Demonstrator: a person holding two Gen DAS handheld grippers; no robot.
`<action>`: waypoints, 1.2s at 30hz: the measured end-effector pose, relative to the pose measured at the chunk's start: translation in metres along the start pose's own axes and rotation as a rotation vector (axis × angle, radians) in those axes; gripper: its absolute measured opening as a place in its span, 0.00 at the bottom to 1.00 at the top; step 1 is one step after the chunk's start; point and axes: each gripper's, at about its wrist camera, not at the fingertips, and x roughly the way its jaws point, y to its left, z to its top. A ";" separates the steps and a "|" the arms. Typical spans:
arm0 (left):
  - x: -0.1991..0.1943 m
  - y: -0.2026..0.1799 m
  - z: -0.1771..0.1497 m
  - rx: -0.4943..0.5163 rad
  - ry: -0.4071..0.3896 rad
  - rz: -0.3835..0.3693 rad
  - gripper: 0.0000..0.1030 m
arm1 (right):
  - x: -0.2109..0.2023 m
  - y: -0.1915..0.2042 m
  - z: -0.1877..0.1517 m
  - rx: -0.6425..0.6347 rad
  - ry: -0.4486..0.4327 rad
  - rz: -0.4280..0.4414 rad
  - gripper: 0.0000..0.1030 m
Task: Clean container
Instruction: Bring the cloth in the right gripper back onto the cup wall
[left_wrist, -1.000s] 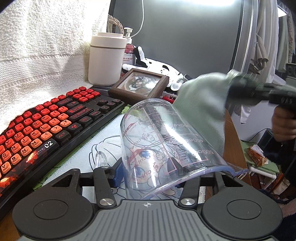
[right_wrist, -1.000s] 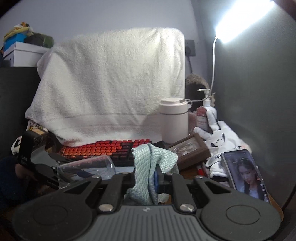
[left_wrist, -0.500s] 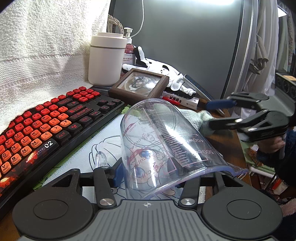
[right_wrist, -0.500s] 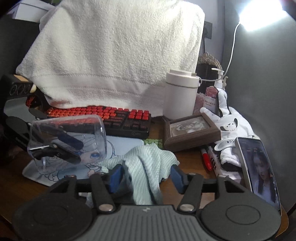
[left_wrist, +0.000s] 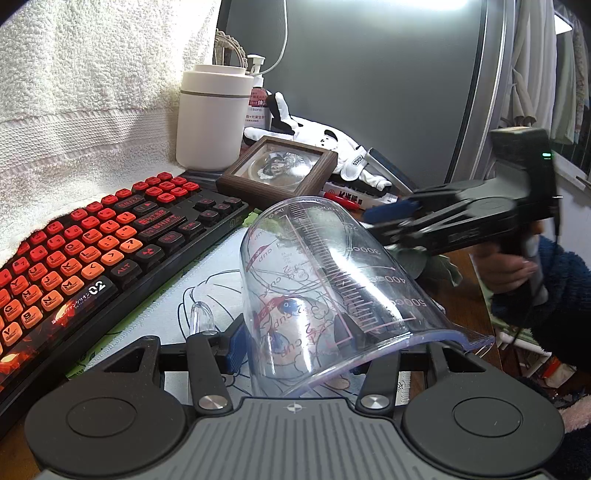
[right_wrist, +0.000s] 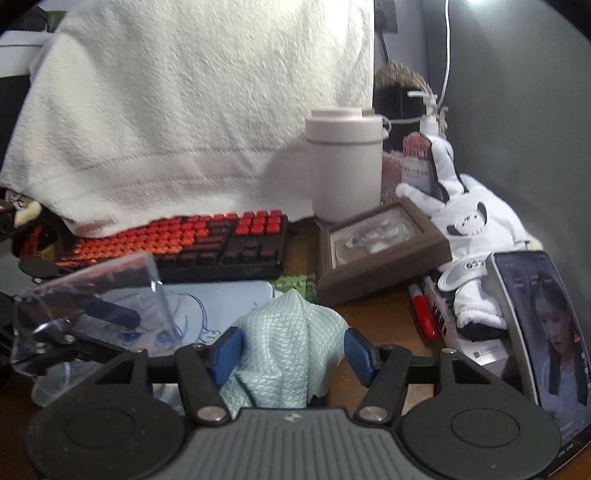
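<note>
Right wrist: keyboard (right_wrist: 192, 243) and picture frame (right_wrist: 380, 247) beyond cloth (right_wrist: 291, 350).

Grey wall (left_wrist: 369, 92) behind cluttered wooden desk (right_wrist: 384, 314); bright lamp overhead; clothes (left_wrist: 554, 74) hanging right.

Black gripper (right_wrist: 291, 354), blue fingertip pads (right_wrist: 227, 352); fuzzy navy sleeve (left_wrist: 561, 295).

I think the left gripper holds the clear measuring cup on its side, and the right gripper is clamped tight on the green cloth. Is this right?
Not quite. The right gripper is open: in the right wrist view its jaws stand apart around the green cloth, which rests on the desk. The left gripper does hold the measuring cup on its side.
</note>
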 end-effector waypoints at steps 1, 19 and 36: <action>0.000 0.000 0.000 -0.001 0.000 0.000 0.48 | 0.006 -0.001 0.000 0.009 0.019 -0.002 0.59; 0.000 -0.001 0.000 0.000 0.000 0.000 0.48 | -0.052 0.011 0.006 0.141 -0.193 0.109 0.14; 0.000 0.000 0.000 -0.003 0.000 -0.001 0.48 | -0.058 0.073 0.017 -0.042 -0.257 0.319 0.16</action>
